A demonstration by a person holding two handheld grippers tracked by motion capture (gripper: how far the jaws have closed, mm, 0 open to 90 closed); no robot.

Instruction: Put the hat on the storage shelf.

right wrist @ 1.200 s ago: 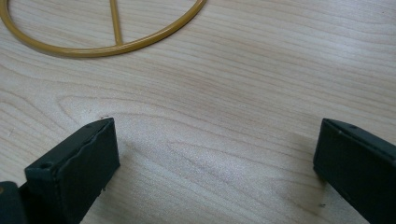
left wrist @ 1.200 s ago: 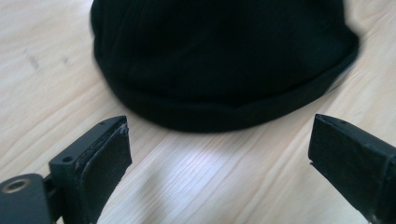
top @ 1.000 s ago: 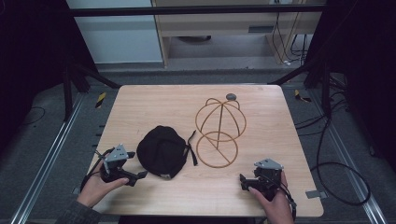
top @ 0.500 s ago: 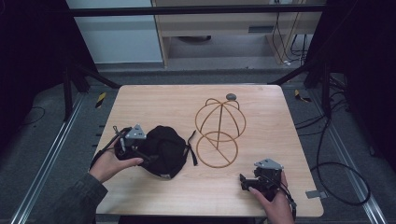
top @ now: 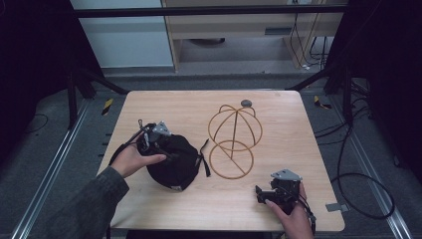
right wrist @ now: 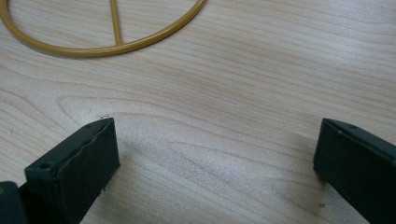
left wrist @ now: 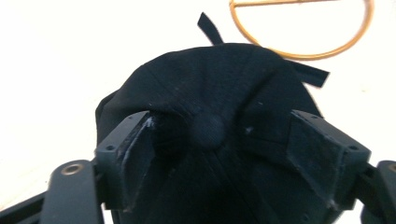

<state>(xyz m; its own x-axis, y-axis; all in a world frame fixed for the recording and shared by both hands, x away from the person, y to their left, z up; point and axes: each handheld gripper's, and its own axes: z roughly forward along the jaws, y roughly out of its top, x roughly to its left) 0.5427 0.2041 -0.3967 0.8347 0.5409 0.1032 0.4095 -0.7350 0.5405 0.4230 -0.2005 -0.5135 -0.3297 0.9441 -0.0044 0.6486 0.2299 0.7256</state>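
Since a second ago the left gripper (top: 158,141) has come from the table's near left edge up onto the black cap (top: 176,160), and its jaws have just been closing, pinching the soft crown fabric into folds around the top button (left wrist: 208,131). The cap lies crown-up on the table (top: 278,114), left of centre, just beside the wire hat stand (top: 234,142). The grip at the crown seems meant for lifting it there. The stand is thin golden wire, a dome over a ring. The right gripper (top: 268,191) rests near the front edge, jaws spread, holding nothing over pale wood grain.
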